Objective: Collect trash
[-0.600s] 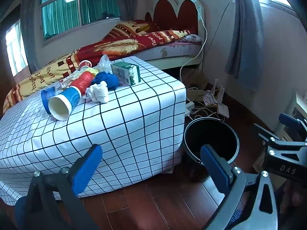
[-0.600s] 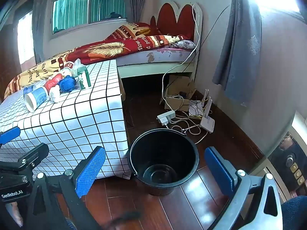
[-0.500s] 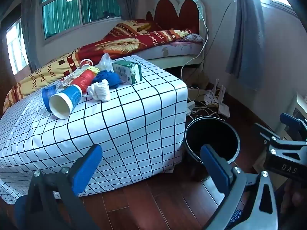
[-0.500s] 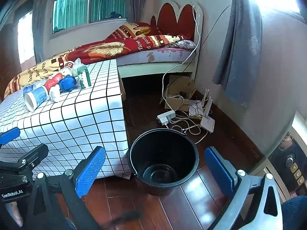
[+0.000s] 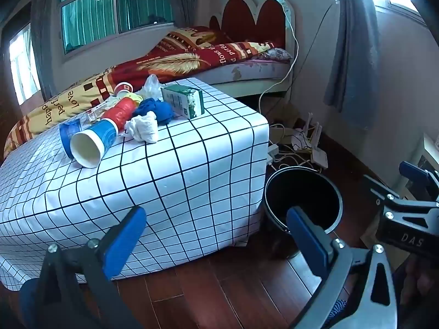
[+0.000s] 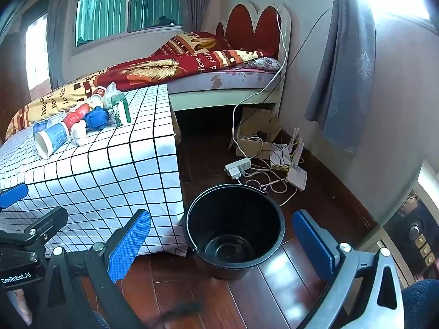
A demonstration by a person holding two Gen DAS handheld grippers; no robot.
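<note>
Dark red floorboards run under everything we see, in a bedroom with a bed along the far wall. We look along both claws from low down, each tilted toward the floor.

From the left wrist view, a table draped in a white cloth with black grid lines fills the middle. On its top, toward ten o'clock from the centre of that view, lies the trash in one loose cluster: a blue paper cup on its side with its mouth facing us, a red cup behind it, a crumpled white tissue just beside them, a blue wad of cloth touching the tissue, a green carton upright at the cluster's two o'clock, and a clear plastic bag at the back. A black bucket stands on the floor at the table's four o'clock corner, close to the cloth.

Our left claw is spread wide with nothing between its blue pads. Our right claw is equally wide and empty; in its own view the bucket sits between the pads, well beyond them, and we can see down to its bare bottom.

A power strip and tangled cables lie on the floor at the bucket's one o'clock.
</note>
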